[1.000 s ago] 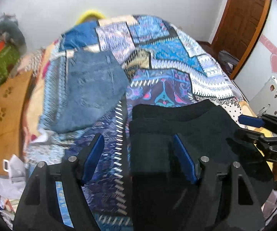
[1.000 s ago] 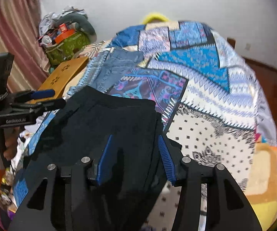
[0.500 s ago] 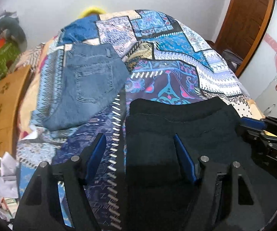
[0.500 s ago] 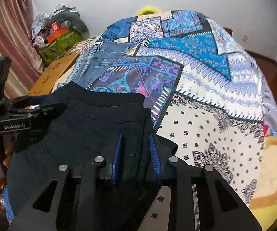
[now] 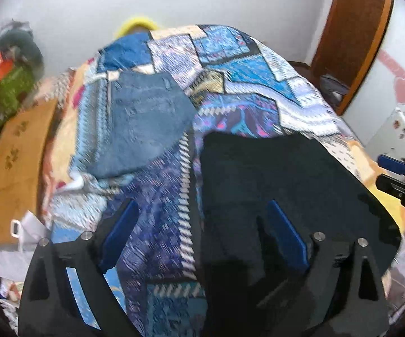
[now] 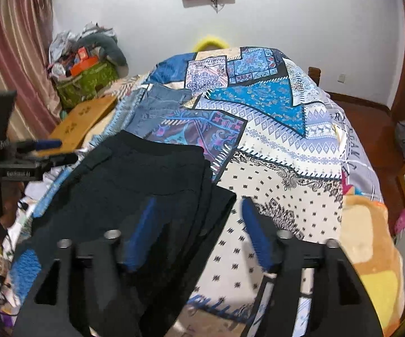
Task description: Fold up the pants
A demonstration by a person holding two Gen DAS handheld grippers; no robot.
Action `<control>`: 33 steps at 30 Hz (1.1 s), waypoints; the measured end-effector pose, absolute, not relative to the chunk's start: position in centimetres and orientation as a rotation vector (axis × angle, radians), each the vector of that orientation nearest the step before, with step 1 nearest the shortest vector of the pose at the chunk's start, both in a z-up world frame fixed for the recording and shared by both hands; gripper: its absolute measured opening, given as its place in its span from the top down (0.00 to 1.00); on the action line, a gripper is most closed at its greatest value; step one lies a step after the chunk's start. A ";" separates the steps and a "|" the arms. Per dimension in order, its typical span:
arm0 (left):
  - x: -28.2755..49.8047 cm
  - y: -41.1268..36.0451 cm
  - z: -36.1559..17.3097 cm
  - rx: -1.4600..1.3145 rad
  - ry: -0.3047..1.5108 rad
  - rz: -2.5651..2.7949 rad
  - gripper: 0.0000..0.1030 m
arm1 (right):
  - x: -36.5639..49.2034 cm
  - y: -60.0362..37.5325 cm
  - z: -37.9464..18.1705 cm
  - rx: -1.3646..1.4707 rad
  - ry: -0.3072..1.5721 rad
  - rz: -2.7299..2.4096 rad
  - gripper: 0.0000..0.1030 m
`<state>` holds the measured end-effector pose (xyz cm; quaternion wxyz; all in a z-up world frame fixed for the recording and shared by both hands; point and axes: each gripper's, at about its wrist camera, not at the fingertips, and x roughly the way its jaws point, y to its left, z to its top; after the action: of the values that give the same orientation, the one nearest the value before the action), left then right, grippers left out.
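Black pants lie folded on the near part of the patchwork bedspread. My left gripper hovers over their left edge; its jaws are opening, and the blue pads press on nothing. In the right wrist view, the right edge of the black pants lies under my right gripper. Its jaws are opening too, and the pads stand apart from the cloth. Each gripper shows in the other's view, the right gripper at the far right and the left gripper at the far left.
Folded blue jeans lie further up the bed on the left. A wooden board leans beside the bed, with a clutter pile and green bag behind it. A brown door and a white appliance stand to the right.
The right gripper had narrowed on the pants' right edge and has now spread wide and let go. The left gripper's jaws have widened. Both have drawn back a little from the pants.
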<state>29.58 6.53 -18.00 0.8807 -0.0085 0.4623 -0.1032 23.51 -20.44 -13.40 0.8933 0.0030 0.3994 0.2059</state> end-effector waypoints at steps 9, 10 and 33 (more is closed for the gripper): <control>28.9 6.7 -21.1 -0.078 1.075 -0.270 0.07 | 22.6 -19.2 -17.6 0.102 0.992 0.477 0.26; 29.3 6.6 -21.4 -0.096 1.094 -0.284 0.07 | 22.6 -19.2 -17.9 0.116 1.001 0.481 0.26; 33.0 2.8 -23.9 -0.182 1.223 -0.518 0.07 | 25.8 -18.9 -19.3 0.190 1.046 0.599 0.42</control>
<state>32.99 2.78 -23.90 0.7837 -0.0844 0.5668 -0.2399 25.79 -18.92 -19.34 0.8196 0.0891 0.4913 0.2811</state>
